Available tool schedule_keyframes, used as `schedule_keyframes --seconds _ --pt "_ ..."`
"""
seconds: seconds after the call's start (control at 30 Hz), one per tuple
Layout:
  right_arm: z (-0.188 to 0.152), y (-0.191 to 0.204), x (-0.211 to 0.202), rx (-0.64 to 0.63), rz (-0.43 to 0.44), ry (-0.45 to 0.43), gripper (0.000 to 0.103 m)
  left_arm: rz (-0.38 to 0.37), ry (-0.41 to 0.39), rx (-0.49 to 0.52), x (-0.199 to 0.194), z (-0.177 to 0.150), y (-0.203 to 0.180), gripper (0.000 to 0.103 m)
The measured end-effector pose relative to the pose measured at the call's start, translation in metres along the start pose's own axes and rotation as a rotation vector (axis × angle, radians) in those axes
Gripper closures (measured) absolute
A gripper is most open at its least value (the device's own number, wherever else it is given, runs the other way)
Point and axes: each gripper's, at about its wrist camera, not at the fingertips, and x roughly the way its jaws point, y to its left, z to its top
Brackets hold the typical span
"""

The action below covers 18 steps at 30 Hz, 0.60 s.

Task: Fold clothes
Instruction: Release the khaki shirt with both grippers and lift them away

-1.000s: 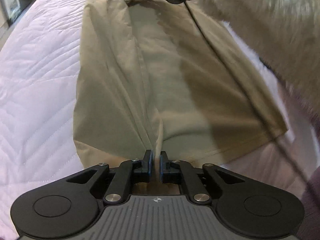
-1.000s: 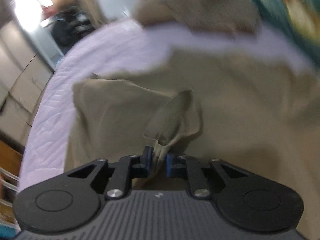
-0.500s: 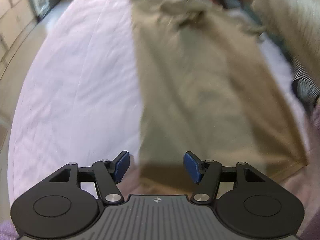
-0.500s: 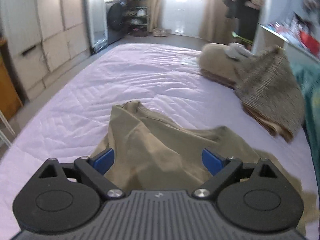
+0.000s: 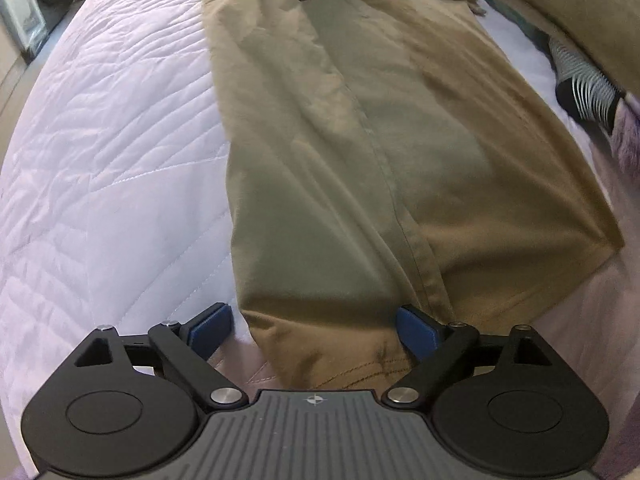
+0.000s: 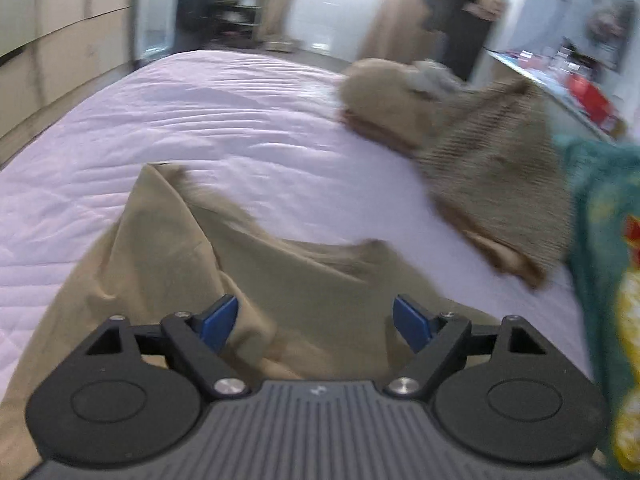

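Underneath everything lies one bed with a pale lilac quilted cover (image 5: 108, 168), stitched in slanting lines and smooth apart from shallow creases. In the right wrist view the room beyond it is blurred: cupboard fronts (image 6: 68, 52) at ten o'clock, dark shelving (image 6: 236, 4) at twelve, a dark stand draped with clothing (image 6: 464, 12) at one, and a cluttered counter edge (image 6: 576, 84) at two.

One khaki garment (image 5: 360, 152) lies lengthwise on the cover, running from six up to twelve o'clock in the left wrist view, folded along its length with a seam down the middle and its far end rumpled. At two o'clock there, one striped black-and-white sock (image 5: 580, 88) shows beside the garment's edge.

Two more garments sit in a heap at one to two o'clock in the right wrist view: a tan one (image 6: 384, 100) and a brown knitted one (image 6: 492, 176). A teal patterned fabric (image 6: 608, 280) fills the three o'clock edge.

Two grippers show. The left gripper (image 5: 312, 326) is opening, blue pads wide, the garment's near hem beneath the gap but not pressed. The right gripper (image 6: 316, 320) stands wide and is narrowing, hovering over the rumpled end, gripping nothing.
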Motion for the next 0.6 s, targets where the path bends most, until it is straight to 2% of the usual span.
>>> schedule_keyframes --seconds 0.1,0.2,0.3,0.37,0.47,0.6 --pt "-0.015 -0.010 -0.024 0.025 0.099 0.002 0.018 0.003 -0.007 -0.046 -0.004 0.003 0.002 0.012" --pt "-0.028 -0.006 -0.041 0.001 0.121 0.010 0.018 0.019 -0.028 -0.081 -0.015 0.002 0.002 0.012" --pt "-0.038 -0.016 -0.062 0.076 0.168 0.010 0.016 0.029 -0.089 -0.101 -0.038 -0.005 -0.001 0.012" --pt "-0.050 -0.028 -0.070 0.160 0.241 0.046 0.016 0.003 -0.131 -0.123 -0.047 -0.005 -0.005 0.012" --pt "-0.072 -0.040 -0.081 0.203 0.320 0.036 0.016 -0.034 -0.179 -0.119 -0.047 0.000 -0.018 0.012" --pt "-0.087 -0.036 -0.080 0.175 0.369 0.023 0.016 -0.038 -0.150 -0.109 -0.027 0.009 -0.029 0.012"
